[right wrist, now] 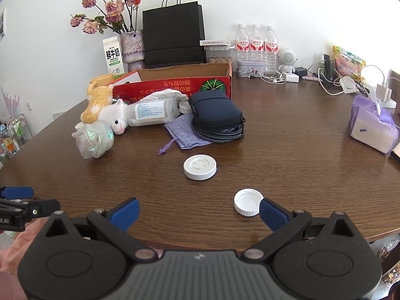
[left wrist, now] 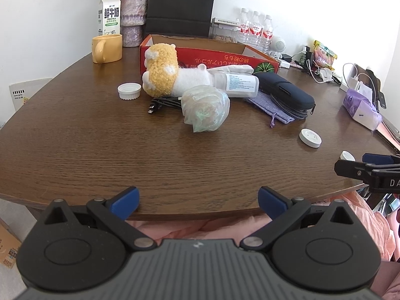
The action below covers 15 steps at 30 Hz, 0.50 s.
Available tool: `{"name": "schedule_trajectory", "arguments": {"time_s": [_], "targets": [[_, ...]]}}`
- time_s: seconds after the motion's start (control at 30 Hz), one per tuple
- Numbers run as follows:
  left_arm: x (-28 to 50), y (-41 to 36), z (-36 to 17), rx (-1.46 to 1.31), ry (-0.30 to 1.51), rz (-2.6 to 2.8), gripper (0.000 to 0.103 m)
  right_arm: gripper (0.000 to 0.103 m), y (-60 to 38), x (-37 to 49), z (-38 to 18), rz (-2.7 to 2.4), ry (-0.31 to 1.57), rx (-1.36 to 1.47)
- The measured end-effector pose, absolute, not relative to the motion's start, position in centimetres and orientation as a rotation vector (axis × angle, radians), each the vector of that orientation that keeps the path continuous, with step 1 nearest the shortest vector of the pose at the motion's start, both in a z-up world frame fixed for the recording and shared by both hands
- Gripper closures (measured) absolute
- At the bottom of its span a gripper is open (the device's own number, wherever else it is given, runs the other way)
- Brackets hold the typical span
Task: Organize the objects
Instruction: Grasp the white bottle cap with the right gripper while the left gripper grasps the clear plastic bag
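Observation:
On the brown table (left wrist: 75, 145) lies a loose pile: a yellow-and-white plush toy (left wrist: 162, 70), a clear plastic bottle (left wrist: 237, 85), a crumpled plastic bag (left wrist: 205, 108), a black cable (left wrist: 162, 102), a navy pouch (left wrist: 285, 90) and a lilac cloth bag (left wrist: 270, 107). Behind them stands an open red cardboard box (left wrist: 225, 58). A white disc (right wrist: 200, 167) and a white cap (right wrist: 248, 202) lie nearer. My left gripper (left wrist: 198, 201) is open at the table's front edge. My right gripper (right wrist: 199, 213) is open too, its right finger beside the cap.
A yellow mug (left wrist: 107, 48), milk carton (left wrist: 109, 15), vase (left wrist: 132, 17) and black paper bag (left wrist: 180, 5) stand at the back. Another white lid (left wrist: 129, 90) lies left of the plush. Water bottles (right wrist: 257, 42), chargers and a tissue pack (right wrist: 372, 127) fill the right side.

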<state>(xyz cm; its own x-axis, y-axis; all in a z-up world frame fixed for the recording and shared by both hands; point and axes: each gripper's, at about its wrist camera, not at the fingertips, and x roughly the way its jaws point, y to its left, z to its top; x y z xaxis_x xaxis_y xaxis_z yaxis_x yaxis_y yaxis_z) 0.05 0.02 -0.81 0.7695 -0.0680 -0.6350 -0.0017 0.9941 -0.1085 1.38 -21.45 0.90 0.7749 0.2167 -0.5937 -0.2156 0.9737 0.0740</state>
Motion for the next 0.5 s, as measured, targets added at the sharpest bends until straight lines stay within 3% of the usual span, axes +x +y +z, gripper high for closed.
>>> {"name": "schedule_trajectory", "arguments": {"time_s": [0.33,0.5], "targets": [[0.6,0.5,-0.7,-0.113,0.699,-0.034,0.0,0.025,-23.1,2.4,-0.6,0.198,0.608,-0.063],[0.8,0.5,-0.6,-0.111,0.699,-0.034,0.0,0.048,-23.8,2.6,-1.2,0.198,0.589,-0.066]]}}
